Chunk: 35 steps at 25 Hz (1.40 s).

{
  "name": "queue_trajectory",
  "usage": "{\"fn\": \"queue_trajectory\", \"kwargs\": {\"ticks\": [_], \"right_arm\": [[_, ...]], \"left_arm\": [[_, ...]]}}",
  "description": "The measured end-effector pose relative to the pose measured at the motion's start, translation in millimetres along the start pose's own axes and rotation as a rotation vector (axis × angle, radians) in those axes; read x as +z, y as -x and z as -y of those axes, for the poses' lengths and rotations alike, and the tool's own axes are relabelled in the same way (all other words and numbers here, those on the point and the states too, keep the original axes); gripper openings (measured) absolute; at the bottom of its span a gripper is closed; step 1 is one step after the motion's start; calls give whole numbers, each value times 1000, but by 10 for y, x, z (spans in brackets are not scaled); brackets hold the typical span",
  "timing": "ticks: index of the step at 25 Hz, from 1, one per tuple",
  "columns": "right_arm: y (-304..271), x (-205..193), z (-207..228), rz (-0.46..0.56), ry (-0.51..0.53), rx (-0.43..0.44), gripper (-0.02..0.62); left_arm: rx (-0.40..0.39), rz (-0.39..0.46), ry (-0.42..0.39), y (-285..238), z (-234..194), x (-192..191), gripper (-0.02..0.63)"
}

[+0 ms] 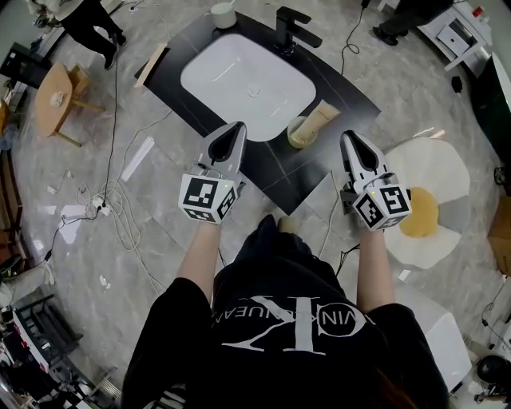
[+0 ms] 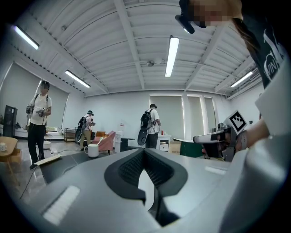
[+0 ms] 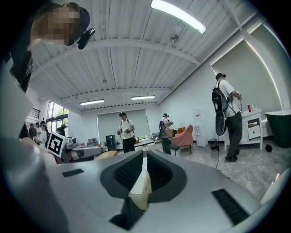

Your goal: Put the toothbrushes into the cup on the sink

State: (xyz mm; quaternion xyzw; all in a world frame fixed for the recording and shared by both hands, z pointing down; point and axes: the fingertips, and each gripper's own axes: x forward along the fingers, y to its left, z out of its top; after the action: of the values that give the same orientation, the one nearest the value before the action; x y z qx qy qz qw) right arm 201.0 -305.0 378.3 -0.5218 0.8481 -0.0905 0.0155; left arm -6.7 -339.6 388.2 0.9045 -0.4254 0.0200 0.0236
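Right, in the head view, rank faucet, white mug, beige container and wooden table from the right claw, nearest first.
1. Beige container, just left of the right claw.
2. Faucet, behind the basin.
3. White mug, left of the faucet.
4. Wooden table, far left.

Left gripper (image 1: pixel 237 128), right gripper (image 1: pixel 349 137) near sink (image 1: pixel 231 76)

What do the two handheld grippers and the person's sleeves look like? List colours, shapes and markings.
Both the left gripper and the right gripper have light grey shells that taper to a narrow tip, with black ribbed pads inside. Each carries a white cube printed with black square markers. The person wears a black short-sleeved T-shirt with white lettering.
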Motion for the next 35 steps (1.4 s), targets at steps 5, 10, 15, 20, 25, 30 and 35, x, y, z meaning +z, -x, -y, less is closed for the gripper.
{"fn": "queue_trajectory", "kwargs": {"ticks": [5,10,15,20,25,30,35], "right_arm": [[-26,98,-21,19,16,5,38],[-64,212,-51,36,32,11,37],[-95,290,-72,48,46,17,37],[-123,359,-66,61,54,20,37],[-138,409,-69,73,64,27,36],[-157,461,-60,82,73,29,35],[-175,512,-51,88,83,34,35]], "left_arm": [[4,24,-14,-9,-40,116,11],[9,45,-22,-15,-89,222,11],[15,62,-31,-18,-130,298,11],[20,76,-36,-42,-157,364,11],[22,90,-47,-63,-180,425,11],[27,107,-56,-94,-220,506,11],[30,118,-58,-124,-235,555,11]]}}
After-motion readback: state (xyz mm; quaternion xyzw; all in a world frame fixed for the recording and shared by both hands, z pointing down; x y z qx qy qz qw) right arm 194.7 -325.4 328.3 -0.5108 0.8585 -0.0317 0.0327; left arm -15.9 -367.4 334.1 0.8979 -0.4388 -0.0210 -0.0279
